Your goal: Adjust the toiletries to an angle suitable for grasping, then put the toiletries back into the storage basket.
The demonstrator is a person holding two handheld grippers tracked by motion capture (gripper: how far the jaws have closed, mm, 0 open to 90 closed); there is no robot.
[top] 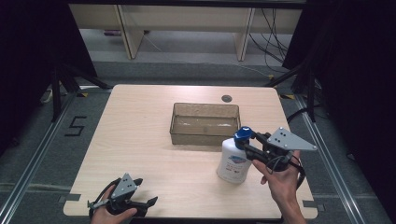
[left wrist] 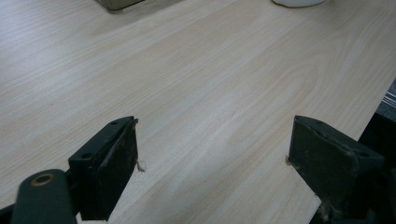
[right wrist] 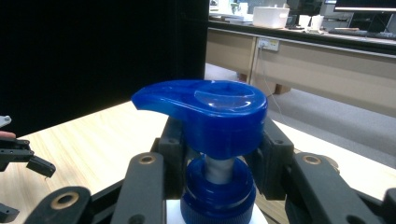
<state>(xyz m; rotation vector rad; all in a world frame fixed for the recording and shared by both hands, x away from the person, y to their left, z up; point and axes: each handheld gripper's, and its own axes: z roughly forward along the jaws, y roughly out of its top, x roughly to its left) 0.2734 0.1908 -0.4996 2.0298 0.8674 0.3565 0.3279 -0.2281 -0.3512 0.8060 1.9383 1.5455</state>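
Close to us, our left gripper rests spread wide with nothing in it at the near edge of the table. Farther out, our right gripper pinches the neck of the white pump bottle, standing just in front of the clear bin. We think we are picking it up, so next we lift it straight and carry it over the bin.

The right tool grips the blue pump neck of a bottle above the table.

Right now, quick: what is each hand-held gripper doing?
Left hand-held gripper: open, holding nothing, low over the table.
Right hand-held gripper: closed on the neck of the pump bottle, under its blue pump head.
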